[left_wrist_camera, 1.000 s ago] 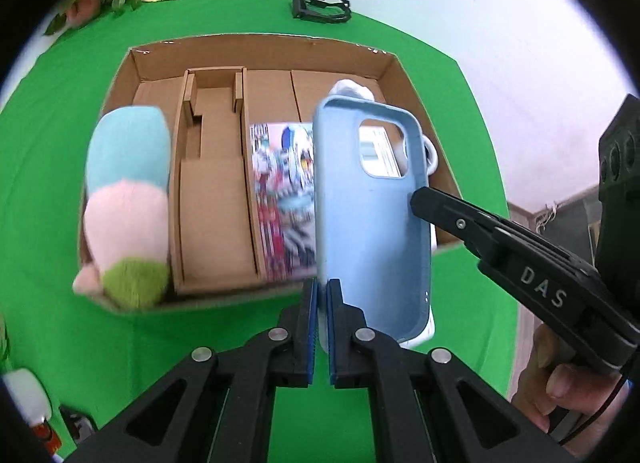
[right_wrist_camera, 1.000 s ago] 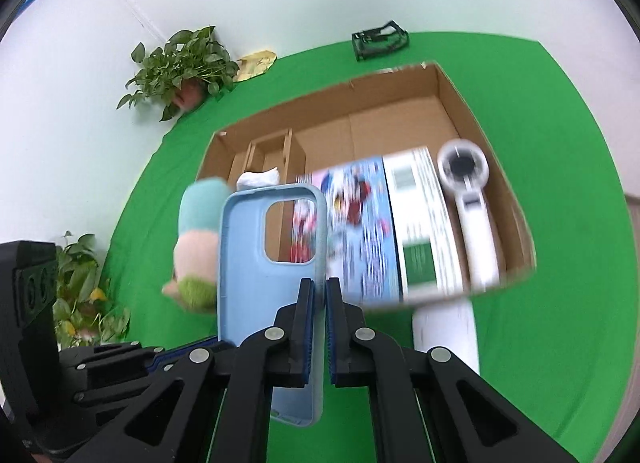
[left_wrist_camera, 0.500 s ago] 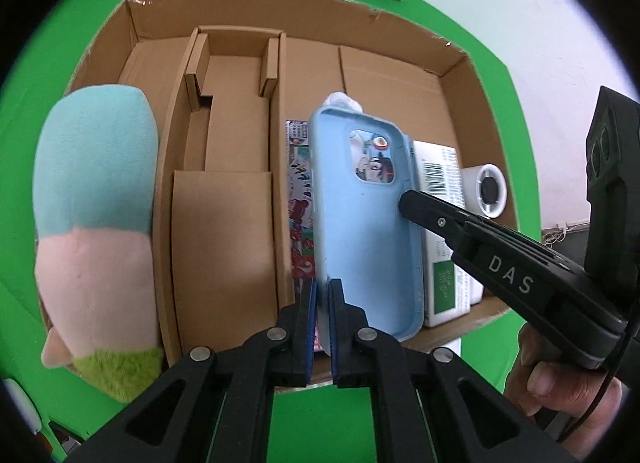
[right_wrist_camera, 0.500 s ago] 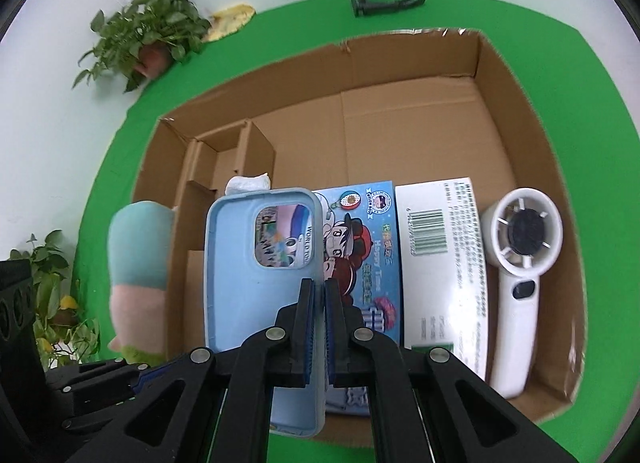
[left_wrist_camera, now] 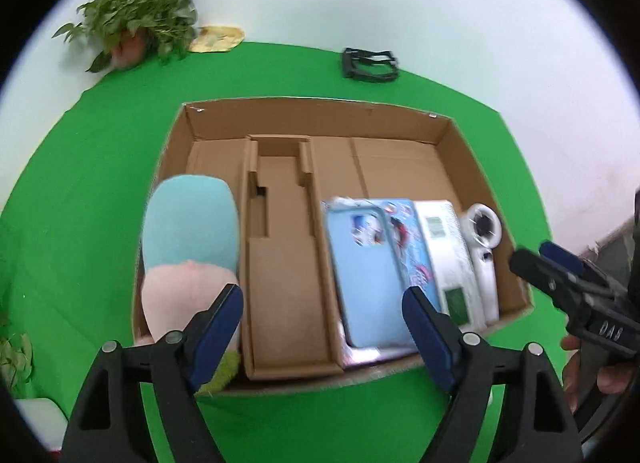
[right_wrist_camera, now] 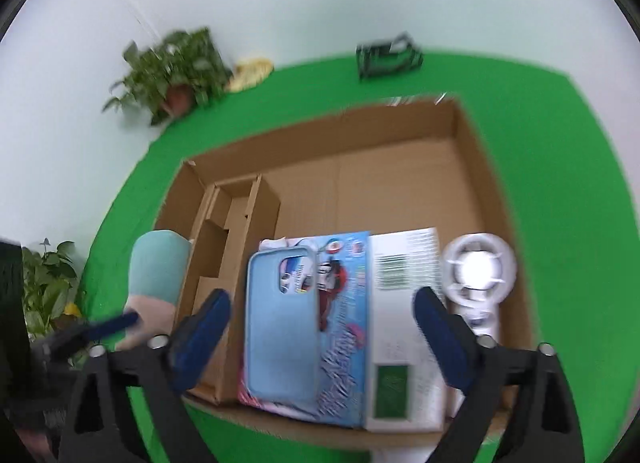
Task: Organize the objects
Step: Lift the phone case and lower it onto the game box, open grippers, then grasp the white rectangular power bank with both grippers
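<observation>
A light blue phone case [left_wrist_camera: 366,275] lies flat in the cardboard box [left_wrist_camera: 320,115], on top of a colourful cartoon-printed pack [right_wrist_camera: 344,327]; the case also shows in the right wrist view [right_wrist_camera: 282,327]. My left gripper [left_wrist_camera: 322,321] is open and empty above the box's near edge. My right gripper [right_wrist_camera: 320,327] is open and empty above the case. In the left wrist view the right gripper [left_wrist_camera: 576,291] shows at the right edge.
In the box lie a plush toy [left_wrist_camera: 190,247] at the left, a cardboard insert [left_wrist_camera: 280,247], a white-and-green box [right_wrist_camera: 404,311] and a white handheld fan [right_wrist_camera: 478,283]. On the green cloth stand a potted plant [left_wrist_camera: 136,27] and a black frame [left_wrist_camera: 370,65].
Both grippers were shut on the phone case; both have opened and pulled back up. The case now lies flat in the box on the cartoon pack.
</observation>
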Tool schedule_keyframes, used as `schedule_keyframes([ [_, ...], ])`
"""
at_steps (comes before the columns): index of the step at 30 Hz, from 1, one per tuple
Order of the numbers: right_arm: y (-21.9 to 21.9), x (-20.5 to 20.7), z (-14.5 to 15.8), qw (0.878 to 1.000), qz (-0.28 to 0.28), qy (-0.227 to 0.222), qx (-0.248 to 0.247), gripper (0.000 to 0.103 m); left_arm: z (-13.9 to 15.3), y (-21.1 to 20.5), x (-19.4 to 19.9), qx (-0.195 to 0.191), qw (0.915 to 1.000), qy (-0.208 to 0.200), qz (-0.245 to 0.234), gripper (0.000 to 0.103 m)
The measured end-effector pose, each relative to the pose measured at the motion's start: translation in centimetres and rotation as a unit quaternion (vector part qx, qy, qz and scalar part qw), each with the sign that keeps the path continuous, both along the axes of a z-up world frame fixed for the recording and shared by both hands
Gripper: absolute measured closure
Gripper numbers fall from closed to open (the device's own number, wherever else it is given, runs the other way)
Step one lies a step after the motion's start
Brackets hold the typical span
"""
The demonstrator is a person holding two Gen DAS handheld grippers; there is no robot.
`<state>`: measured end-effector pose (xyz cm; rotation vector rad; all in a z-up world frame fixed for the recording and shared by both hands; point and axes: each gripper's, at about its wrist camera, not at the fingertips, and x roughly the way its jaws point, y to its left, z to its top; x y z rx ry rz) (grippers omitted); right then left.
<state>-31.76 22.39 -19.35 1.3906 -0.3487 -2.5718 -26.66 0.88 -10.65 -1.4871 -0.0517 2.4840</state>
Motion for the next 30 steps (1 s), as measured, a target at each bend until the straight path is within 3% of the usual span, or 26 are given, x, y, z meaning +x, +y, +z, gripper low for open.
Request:
schedule_keyframes([
  [4, 2.8, 5.8, -0.5, 1.0, -0.016, 0.002, 0.025, 0.001, -1.3, 1.1, 2.0, 0.052, 0.9974, -0.039, -0.03, 0.021],
  [7, 3.6, 9.1, -3.4, 0.998, -0.002, -0.037, 0.05, 0.001, -3.9, 2.6, 3.3, 0.078, 0.9908, -0.095, -0.056, 0.021],
  [12, 3.1, 12.1, -8.4, 0.994, 0.028, -0.09, 0.058, 0.002, -7.4, 4.6, 5.3, 0.113, 0.9791, -0.15, -0.077, 0.022],
  [18, 2.6, 11.9, -11.4, 0.992, 0.032, -0.109, 0.06, 0.018, -11.3, 6.8, 5.8, 0.131, 0.9662, -0.197, -0.103, 0.023],
  [20, 2.4, 11.7, -12.2, 0.99, 0.037, -0.114, 0.07, 0.038, -12.6, 7.2, 5.8, 0.135, 0.9629, -0.211, -0.1, 0.023],
  [25, 2.8, 12.8, -12.3, 0.991, 0.034, -0.112, 0.058, 0.056, -14.2, 7.7, 7.0, 0.166, 0.9517, -0.237, -0.102, 0.025],
  [28, 3.3, 14.4, -12.1, 0.991, 0.031, -0.122, 0.033, 0.065, -14.8, 8.4, 8.4, 0.175, 0.9439, -0.253, -0.121, 0.037],
  [30, 3.3, 15.5, -12.3, 0.991, 0.03, -0.13, 0.02, 0.065, -15.1, 8.7, 8.9, 0.177, 0.9414, -0.258, -0.126, 0.046],
])
